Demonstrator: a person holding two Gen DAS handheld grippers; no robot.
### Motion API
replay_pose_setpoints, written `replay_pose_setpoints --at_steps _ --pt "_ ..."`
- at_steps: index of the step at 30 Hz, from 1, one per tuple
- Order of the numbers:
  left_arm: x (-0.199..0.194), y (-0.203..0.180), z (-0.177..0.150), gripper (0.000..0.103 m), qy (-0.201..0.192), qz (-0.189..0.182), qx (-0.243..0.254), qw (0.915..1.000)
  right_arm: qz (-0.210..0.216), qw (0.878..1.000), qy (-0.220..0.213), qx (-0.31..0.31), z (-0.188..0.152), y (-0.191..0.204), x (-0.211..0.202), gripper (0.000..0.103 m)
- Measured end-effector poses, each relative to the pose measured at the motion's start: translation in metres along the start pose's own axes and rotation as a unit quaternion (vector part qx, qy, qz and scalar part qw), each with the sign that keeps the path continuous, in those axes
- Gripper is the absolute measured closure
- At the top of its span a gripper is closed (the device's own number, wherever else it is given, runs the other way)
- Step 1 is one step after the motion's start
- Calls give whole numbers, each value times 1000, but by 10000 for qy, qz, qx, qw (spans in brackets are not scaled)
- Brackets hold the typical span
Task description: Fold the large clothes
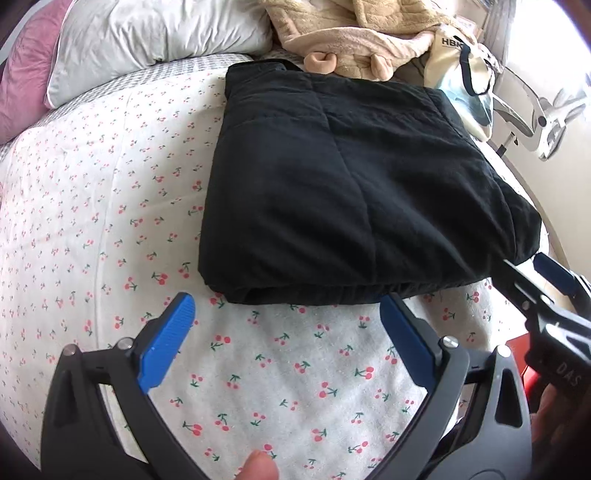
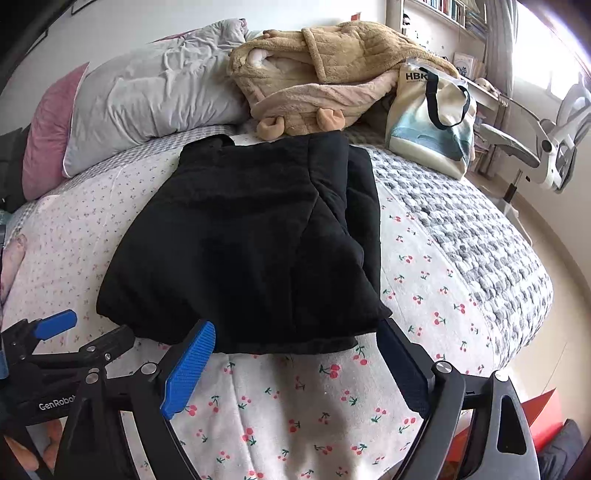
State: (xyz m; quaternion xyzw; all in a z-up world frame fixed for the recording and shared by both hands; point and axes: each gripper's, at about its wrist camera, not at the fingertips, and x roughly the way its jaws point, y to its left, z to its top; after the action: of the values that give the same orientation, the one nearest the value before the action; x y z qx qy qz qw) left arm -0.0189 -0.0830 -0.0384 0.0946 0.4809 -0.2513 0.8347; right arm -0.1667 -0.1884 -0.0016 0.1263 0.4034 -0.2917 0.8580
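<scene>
- Left wrist view: A black garment [image 1: 351, 184], already folded into a thick rectangle, is seen lying on the cherry-print bed [image 1: 110, 229], straight ahead of the left gripper [image 1: 284, 314]. The gripper is held wide open and empty, its blue pads level with the garment's near folded edge; the right-hand pad appears to sit just at that edge, though contact cannot be confirmed. The garment's long axis runs away from the gripper towards the pillow [image 1: 147, 33] and the beige robe [image 1: 351, 33]. The right gripper [image 1: 546, 273] is glimpsed at the garment's near right corner; from here it cannot be told whether cloth is pinched.

- Right wrist view: The same garment [image 2: 251, 240] is shown directly ahead of the right gripper [image 2: 295, 343], which is spread open with nothing held between its pads. Both pad tips are placed at the near hem, the right one beside the near right corner. The left gripper [image 2: 55, 325] is seen lower left, just off the near left corner, and open. A tote bag [image 2: 432, 122] stands beyond the far right corner, and a chair [image 2: 546, 136] is off the bed.

- Judgement: The two grippers are set about equally near, one at each near corner, so the near edge is likely what the coming move depends on, whether a further fold away along the long axis or a final tidy.
</scene>
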Motion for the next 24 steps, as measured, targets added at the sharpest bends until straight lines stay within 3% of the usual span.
replay_pose_setpoints --at_steps 6,12,24 --pt "-3 -4 -1 3 -85 -19 25 10000 -130 9998 50 149 2 -4 8 13" --pt "-2 -2 0 3 -35 -68 -25 10000 9 9991 311 294 0 -7 17 13" --pt "-5 -2 0 3 -67 -90 -36 9999 23 9989 371 275 -1 -6 20 13"
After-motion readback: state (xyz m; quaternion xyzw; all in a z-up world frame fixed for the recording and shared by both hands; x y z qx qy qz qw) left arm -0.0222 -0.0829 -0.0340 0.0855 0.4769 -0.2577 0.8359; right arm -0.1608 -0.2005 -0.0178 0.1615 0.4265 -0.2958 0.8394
